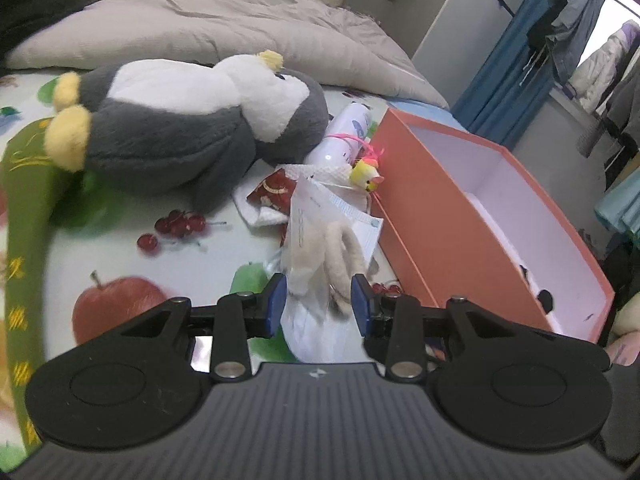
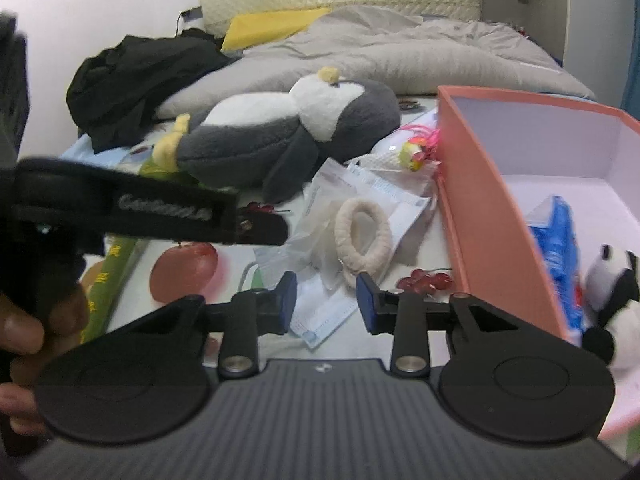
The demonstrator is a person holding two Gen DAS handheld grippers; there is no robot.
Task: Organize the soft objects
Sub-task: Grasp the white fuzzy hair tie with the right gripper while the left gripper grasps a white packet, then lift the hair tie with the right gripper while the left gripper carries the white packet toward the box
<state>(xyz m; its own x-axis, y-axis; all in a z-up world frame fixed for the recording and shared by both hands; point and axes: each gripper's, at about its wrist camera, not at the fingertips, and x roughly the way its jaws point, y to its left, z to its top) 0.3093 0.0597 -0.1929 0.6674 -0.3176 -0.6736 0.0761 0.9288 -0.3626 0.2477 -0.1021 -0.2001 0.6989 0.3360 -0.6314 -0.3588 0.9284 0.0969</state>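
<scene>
Item: cream plush ring (image 2: 363, 238), a soft looped band lying flat on a clear plastic wrapper (image 2: 320, 216) among papers on the fruit-print bedsheet (image 2: 416, 248), just beside the outer wall of the orange box (image 2: 472, 216). Orientation: an oval loop, its long axis running away from both cameras and leaning slightly toward the box. Right gripper (image 2: 326, 300): jaws partly apart, nothing between the blue pads; the ring's near end lies just ahead of the gap and a little to its right, close to the right-hand pad. Left gripper (image 1: 319, 304): jaws likewise partly apart, gripping nothing; in its view the ring (image 1: 344, 252) and wrapper (image 1: 310, 216) sit directly ahead, with the ring's near end reaching down into the gap; contact with the pads cannot be told. Both grippers are near; the left appears better centred, so a straight advance and a close across the near end of the loop would likely suffice. Adjacent stock: grey penguin plush (image 2: 288, 132) behind, small yellow chick toy (image 2: 412, 156) by the box corner, panda plush (image 2: 616, 296) already inside the box.
</scene>
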